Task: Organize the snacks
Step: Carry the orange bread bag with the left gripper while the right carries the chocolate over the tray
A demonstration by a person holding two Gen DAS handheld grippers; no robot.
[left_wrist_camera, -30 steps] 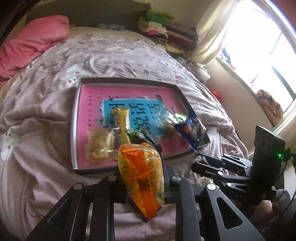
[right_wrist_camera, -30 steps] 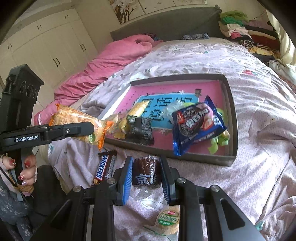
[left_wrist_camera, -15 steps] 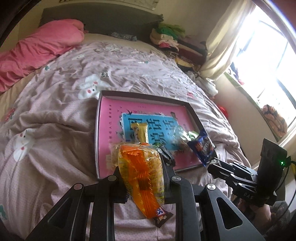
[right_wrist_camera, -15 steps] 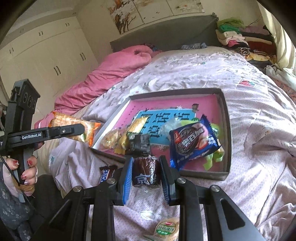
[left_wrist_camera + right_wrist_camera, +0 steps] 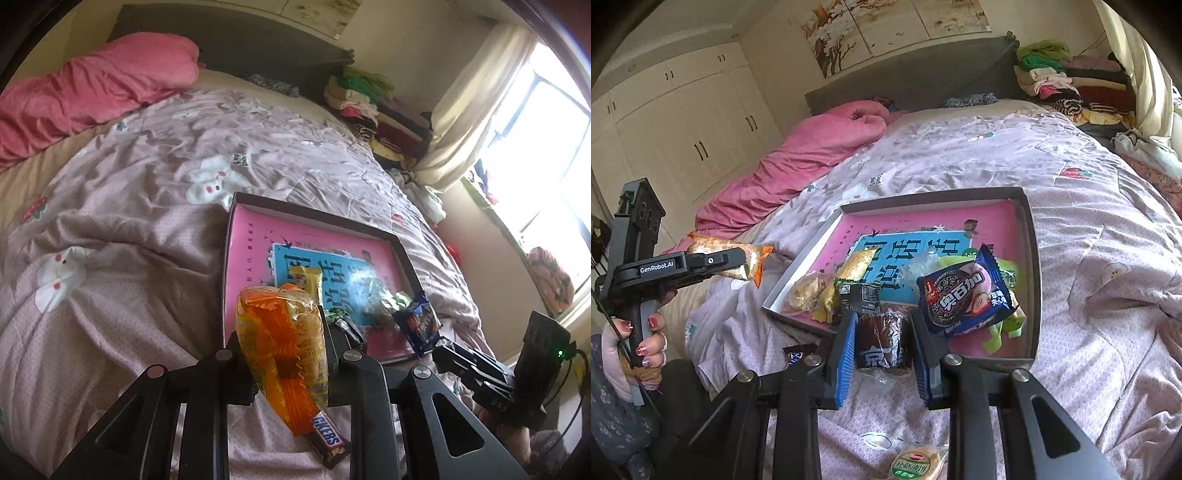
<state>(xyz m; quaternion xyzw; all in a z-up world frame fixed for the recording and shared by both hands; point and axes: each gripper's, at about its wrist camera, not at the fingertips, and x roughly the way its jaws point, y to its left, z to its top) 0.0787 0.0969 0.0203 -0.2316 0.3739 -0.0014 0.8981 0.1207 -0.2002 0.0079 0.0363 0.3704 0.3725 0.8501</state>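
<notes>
Your left gripper (image 5: 282,354) has its fingers clamped on an orange packet (image 5: 282,332), held in the air above the bed (image 5: 122,229), off the tray's left edge. In the right wrist view the same packet (image 5: 729,258) sticks out of the left gripper (image 5: 738,258) at 9 o'clock, with your left hand (image 5: 639,339) on the grip below it.

Your right gripper (image 5: 881,347) has its blue-padded fingers (image 5: 846,354) closed on a brown cake (image 5: 881,339) in a clear wrapper, at the tray's near edge.

The tray (image 5: 1032,280) lies on the bed's pink quilt with a pink and blue sheet inside. Along its near side sit a blue cookie pack (image 5: 964,299), a black packet (image 5: 860,295), a yellow bar (image 5: 853,269) and a pale round snack (image 5: 803,295), with green wrappers (image 5: 1004,328) under the cookie pack.

A Snickers bar (image 5: 328,441) lies on the quilt at 6 o'clock in the left wrist view, below the orange packet. A green-labelled round snack (image 5: 916,461) rests on the quilt at 6 o'clock under your right gripper.
</notes>
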